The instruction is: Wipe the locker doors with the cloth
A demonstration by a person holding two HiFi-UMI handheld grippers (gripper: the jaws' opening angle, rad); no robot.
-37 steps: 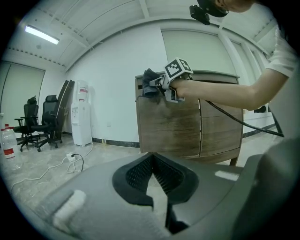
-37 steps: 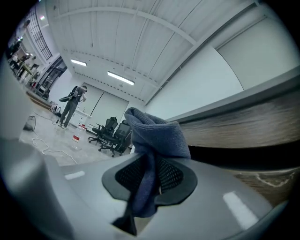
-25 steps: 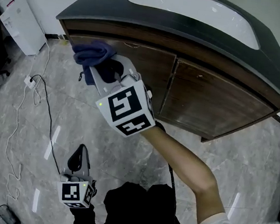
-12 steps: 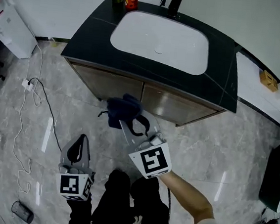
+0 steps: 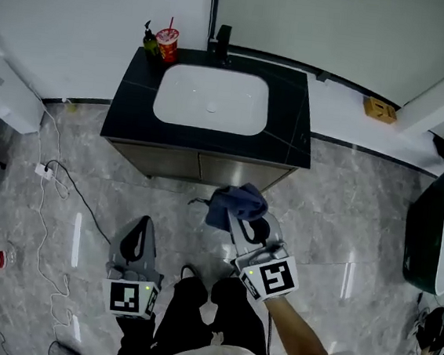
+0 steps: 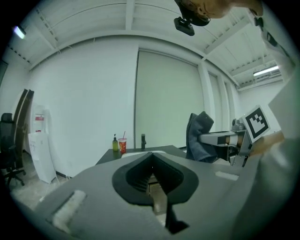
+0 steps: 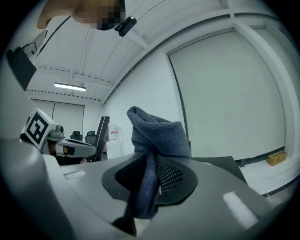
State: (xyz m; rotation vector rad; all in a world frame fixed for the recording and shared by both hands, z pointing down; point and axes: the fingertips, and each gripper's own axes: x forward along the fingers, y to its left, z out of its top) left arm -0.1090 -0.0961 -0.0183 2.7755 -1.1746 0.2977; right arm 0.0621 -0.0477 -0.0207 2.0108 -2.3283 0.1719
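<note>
R gripper (image 5: 245,221) clamps the blue cloth (image 5: 237,201), well apart from the sink cabinet (image 5: 286,132), in front of its doors (image 5: 172,162). L gripper (image 5: 140,231), also in front, is pinched closed w/ nothing in it. No wiping contact now; can't tell if doors are done, so prob. between passes.

Grey marble floor (image 5: 343,225), white wall (image 5: 90,9), black counter (image 5: 291,117) holding a white basin (image 5: 210,99).
</note>
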